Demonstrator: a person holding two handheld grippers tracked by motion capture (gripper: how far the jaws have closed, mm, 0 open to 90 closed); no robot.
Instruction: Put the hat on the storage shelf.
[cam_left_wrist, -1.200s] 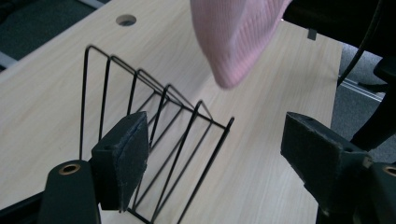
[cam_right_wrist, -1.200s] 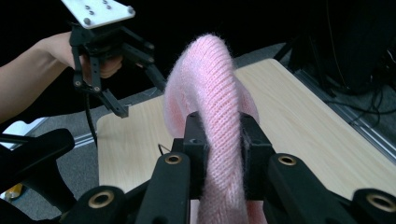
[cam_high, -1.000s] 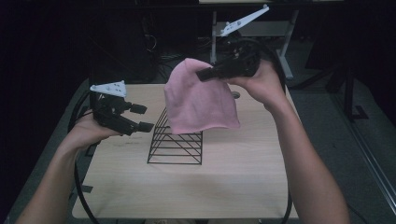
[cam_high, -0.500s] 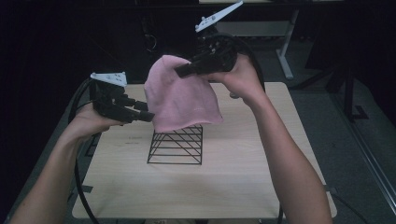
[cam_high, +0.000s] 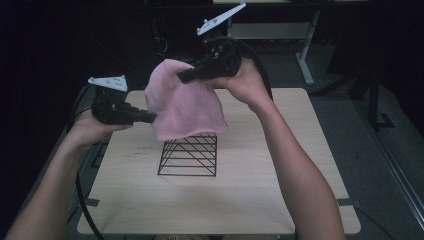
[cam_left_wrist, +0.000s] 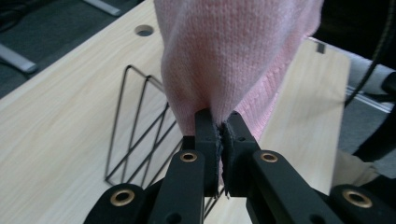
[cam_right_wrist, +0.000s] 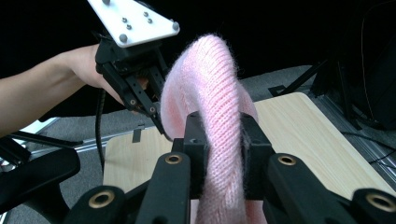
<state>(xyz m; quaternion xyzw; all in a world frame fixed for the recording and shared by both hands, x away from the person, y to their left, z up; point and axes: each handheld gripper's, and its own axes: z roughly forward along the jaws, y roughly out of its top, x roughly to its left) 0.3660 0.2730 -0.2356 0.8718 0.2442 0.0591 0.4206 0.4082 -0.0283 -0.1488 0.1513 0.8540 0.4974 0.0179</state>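
Note:
A pink knitted hat (cam_high: 182, 102) hangs in the air over a black wire rack (cam_high: 190, 155) on the wooden table (cam_high: 260, 195). My right gripper (cam_high: 181, 79) is shut on the hat's upper edge, and the knit (cam_right_wrist: 219, 116) bunches thickly between its jaws. My left gripper (cam_high: 153, 118) comes in from the left; its jaws have just been closing and now pinch the hat's lower left edge (cam_left_wrist: 219, 84). In the right gripper view the left gripper (cam_right_wrist: 161, 122) touches the hat's far side. The rack (cam_left_wrist: 140, 135) stands just beyond the hat in the left gripper view.
A round hole (cam_left_wrist: 144, 31) sits in the table near its far edge. Desk legs (cam_high: 305, 55) stand on the dark floor behind the table. Black cables (cam_high: 80, 195) trail down from both grippers.
The right gripper carried the hat leftward and a little up. The left gripper, open and apart from the hat before, reached its lower left edge and closed on it.

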